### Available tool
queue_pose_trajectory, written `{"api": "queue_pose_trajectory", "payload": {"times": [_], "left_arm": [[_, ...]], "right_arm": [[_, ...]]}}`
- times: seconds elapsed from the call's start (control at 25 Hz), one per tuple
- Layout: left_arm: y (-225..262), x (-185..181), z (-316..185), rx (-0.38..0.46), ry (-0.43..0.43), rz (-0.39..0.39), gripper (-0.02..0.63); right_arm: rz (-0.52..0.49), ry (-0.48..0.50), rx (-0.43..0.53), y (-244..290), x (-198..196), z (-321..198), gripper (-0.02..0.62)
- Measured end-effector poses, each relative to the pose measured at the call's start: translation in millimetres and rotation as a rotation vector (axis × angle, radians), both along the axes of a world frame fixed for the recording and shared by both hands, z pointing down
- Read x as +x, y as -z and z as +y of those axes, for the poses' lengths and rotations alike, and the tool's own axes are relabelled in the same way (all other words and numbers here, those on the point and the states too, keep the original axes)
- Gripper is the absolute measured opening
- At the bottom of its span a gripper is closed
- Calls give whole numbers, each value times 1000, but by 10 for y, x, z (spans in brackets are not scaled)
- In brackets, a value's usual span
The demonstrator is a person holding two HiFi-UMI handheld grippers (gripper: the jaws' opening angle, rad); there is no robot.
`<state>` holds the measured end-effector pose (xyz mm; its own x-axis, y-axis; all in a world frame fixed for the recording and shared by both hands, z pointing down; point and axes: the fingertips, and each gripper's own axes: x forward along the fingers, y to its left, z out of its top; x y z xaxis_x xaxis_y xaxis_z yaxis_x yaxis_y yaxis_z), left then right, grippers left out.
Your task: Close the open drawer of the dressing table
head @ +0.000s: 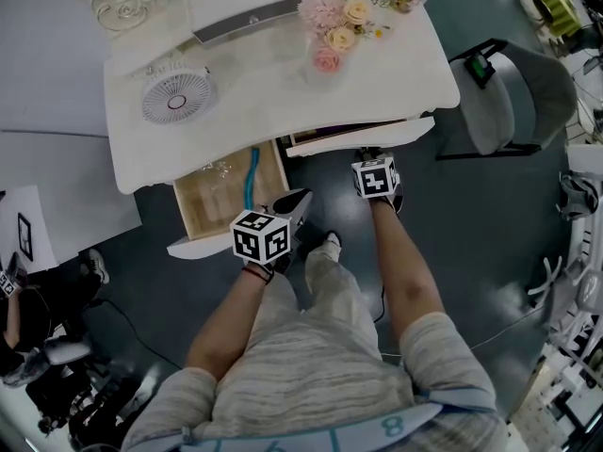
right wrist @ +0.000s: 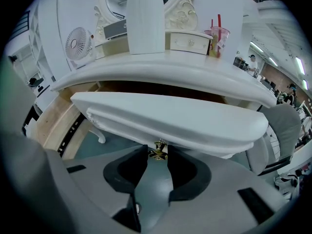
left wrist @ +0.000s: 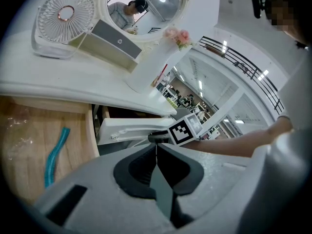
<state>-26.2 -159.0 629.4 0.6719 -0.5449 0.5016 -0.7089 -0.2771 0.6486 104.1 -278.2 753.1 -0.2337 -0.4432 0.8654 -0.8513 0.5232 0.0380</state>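
we judge the job barely begun. the left drawer under the counter stands pulled far out, showing its wooden bottom and a teal strip. the middle drawer juts out a little too. the right gripper has its fingers pinching the brass knob on the middle drawer's front, so a push inward remains there. the left gripper, fingers pressed together and empty, hovers near the left drawer's front corner; we cannot tell if it touches.

Fan left of flowers on dressing table
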Motion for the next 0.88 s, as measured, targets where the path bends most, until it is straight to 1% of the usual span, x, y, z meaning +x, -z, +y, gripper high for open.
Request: {"api": "queue_pose_trajectory", "payload": {"times": [0.28, 0.76, 0.88], "left_arm": [[-33, -45, -5, -9, 14, 10, 20], [-75, -126, -47, -14, 31, 17, 19], [-93, -152, -70, -13, 35, 17, 18]], "right_arm": [[4, -4, 21, 11, -47, -149, 121], [-20, -38, 143, 70, -150, -398, 121], [-25, -48, 154, 66, -182, -485, 121]]}}
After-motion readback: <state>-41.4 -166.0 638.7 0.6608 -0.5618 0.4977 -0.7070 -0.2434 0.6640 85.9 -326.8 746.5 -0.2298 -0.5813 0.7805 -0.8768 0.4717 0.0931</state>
